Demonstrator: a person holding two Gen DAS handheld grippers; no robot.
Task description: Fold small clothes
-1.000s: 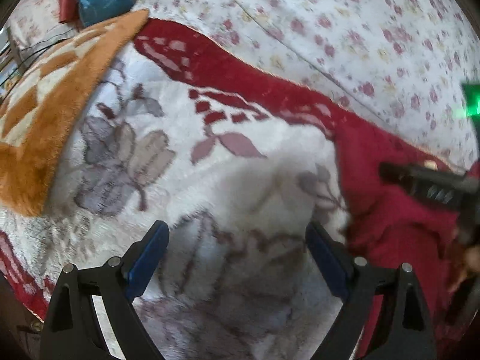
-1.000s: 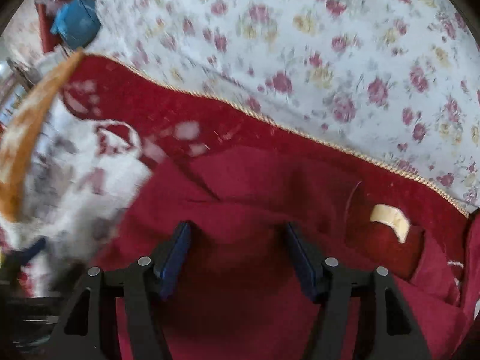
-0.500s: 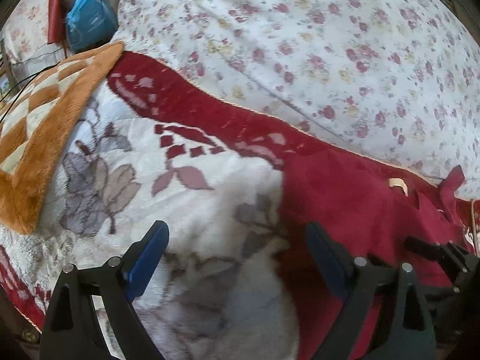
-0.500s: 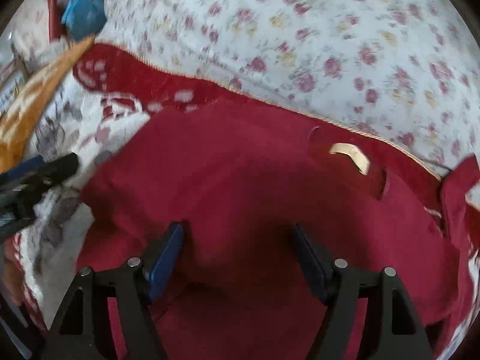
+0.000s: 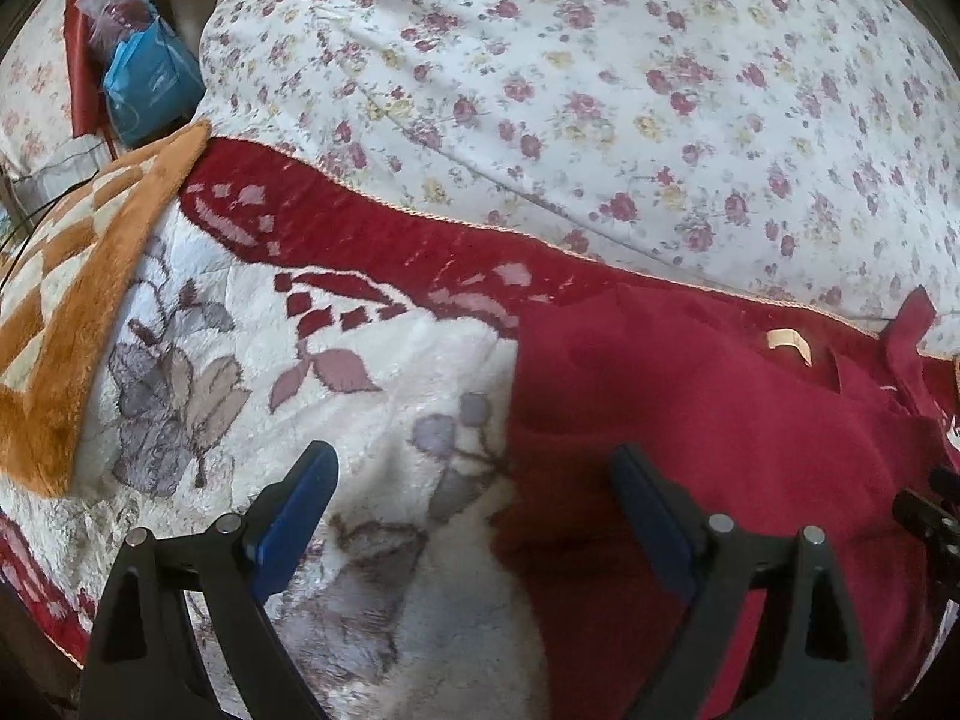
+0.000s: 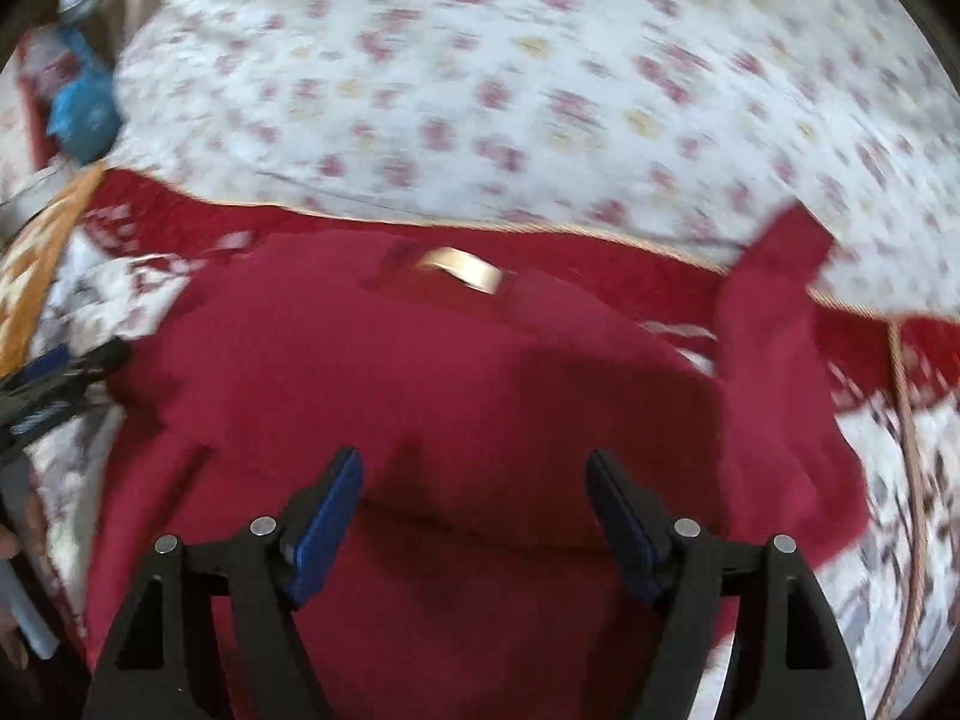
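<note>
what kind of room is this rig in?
Probably a bedroom: a floral bedsheet covers what looks like a bed, a plush flowered blanket lies over it, and the red garment lies on top.

No writing, brand or number can be read in either view. The blue bag [image 5: 150, 84] at the far left carries faint pale markings, too small and blurred to make out. The tan tag [image 5: 791, 343] on the red garment [image 5: 690, 420] looks blank.

Soft daylight brightens the flowered sheet [image 5: 600, 90]; nearer the cameras it dims into shadow. The right wrist view is smeared with motion; both bend at their dark edges.
</note>
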